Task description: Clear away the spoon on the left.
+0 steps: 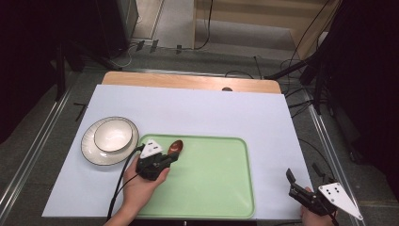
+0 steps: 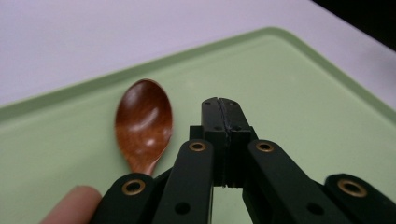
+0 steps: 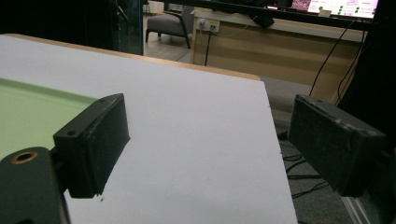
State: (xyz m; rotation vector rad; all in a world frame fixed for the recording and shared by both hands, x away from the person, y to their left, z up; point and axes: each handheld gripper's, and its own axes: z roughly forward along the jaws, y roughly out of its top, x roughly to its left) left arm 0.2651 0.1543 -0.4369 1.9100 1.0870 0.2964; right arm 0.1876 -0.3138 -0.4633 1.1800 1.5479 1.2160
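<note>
Left hand-held gripper point(image 1: 172, 158) over the green tray point(image 1: 221, 188), jaws pressed together beside the wooden spoon point(image 1: 176, 146).

In the left gripper view the two black jaws meet with nothing between them, and the spoon point(image 2: 144, 123) lies on the tray point(image 2: 289, 88) at about ten o'clock from their tips (whether its handle touches the linkage is hard to tell). From above, a bowl point(image 1: 113, 135) on a plate point(image 1: 89, 148) sits on the tabletop point(image 1: 197, 113) at nine o'clock of the spoon. The right hand-held gripper point(image 1: 292, 182) hangs at the tabletop's four o'clock corner, jaws spread wide, empty.
</note>
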